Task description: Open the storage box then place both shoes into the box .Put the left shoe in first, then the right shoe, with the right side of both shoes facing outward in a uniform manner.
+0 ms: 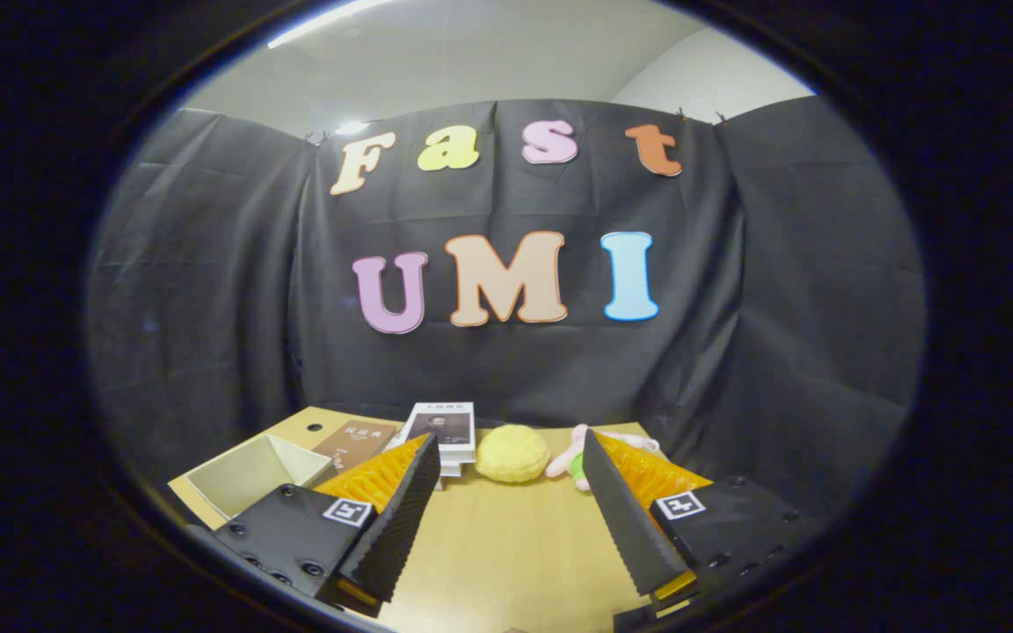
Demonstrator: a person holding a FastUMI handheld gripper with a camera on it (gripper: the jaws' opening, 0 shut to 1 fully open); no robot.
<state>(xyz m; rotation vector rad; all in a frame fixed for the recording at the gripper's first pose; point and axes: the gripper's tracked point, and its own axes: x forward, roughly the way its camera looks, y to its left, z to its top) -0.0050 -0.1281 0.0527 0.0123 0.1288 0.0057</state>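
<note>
presently, one item in hand: the gripper [506,492], lower centre of the frame, jaws spread wide and pinching nothing, bare desk [506,545] showing between them. desk: light wood, running from the bottom centre up to the black cloth wall [207,290] that fills the middle and upper frame. item, lower left, beside the left finger: an open box [251,473], pale inside, nothing visible in it, sitting at the desk's left edge. item, just beyond the box: a brown book [357,441] lying flat. item, centre, beyond the left fingertip: a white book [442,426] lying on what looks like a small stack, cover up. item, centre, just right of the white book and ahead of the gap between the fingers: a round yellow bun-like object [513,454], near the far edge of the desk. item, right of the bun, partly behind the right finger: a pink soft toy [570,457] with a green patch, its shape hard to make out. upper frame: pale ceiling [471,61] with a light strip at upper left.
</note>
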